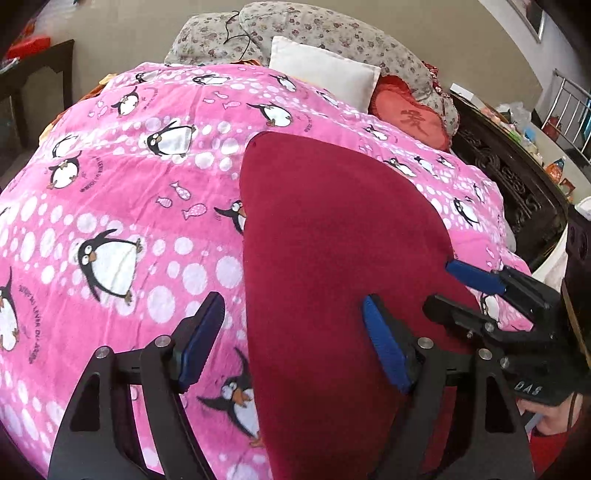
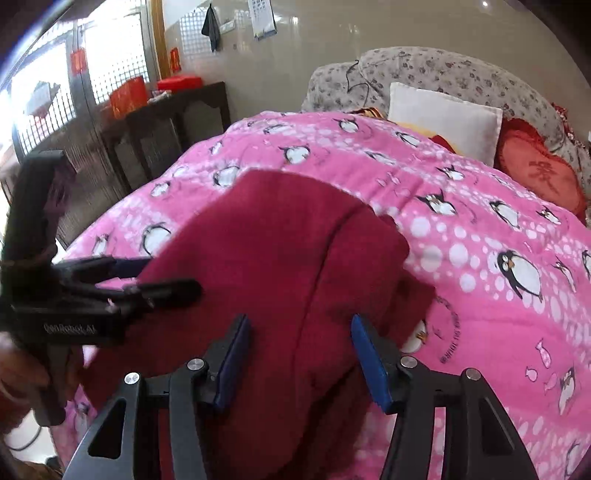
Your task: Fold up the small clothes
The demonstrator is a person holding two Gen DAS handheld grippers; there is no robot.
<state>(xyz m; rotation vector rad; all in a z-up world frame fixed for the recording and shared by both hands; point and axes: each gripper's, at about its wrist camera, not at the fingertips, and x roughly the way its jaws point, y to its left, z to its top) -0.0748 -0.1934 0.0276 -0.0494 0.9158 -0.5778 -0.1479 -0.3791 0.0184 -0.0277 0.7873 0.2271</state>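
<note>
Two tools work over the bed. In the left wrist view the left tool (image 1: 291,332) fills the bottom of the frame, its two blue-padded fingers spread wide: one over the pink penguin blanket (image 1: 122,192), the other over the one dark red garment (image 1: 332,258), neither pressing on cloth. At lower right of that frame the right tool (image 1: 448,284) reaches onto the garment's edge, fingers apart with nothing pinched. The garment lies flat on the blanket, centre to lower right, a seam running down it in the right wrist view. Farther off, upper centre, sit one white pillow (image 1: 325,70), one red heart cushion (image 1: 410,118) and floral bedding (image 1: 332,33). Upper left stands a dark side table (image 2: 173,114).
</note>
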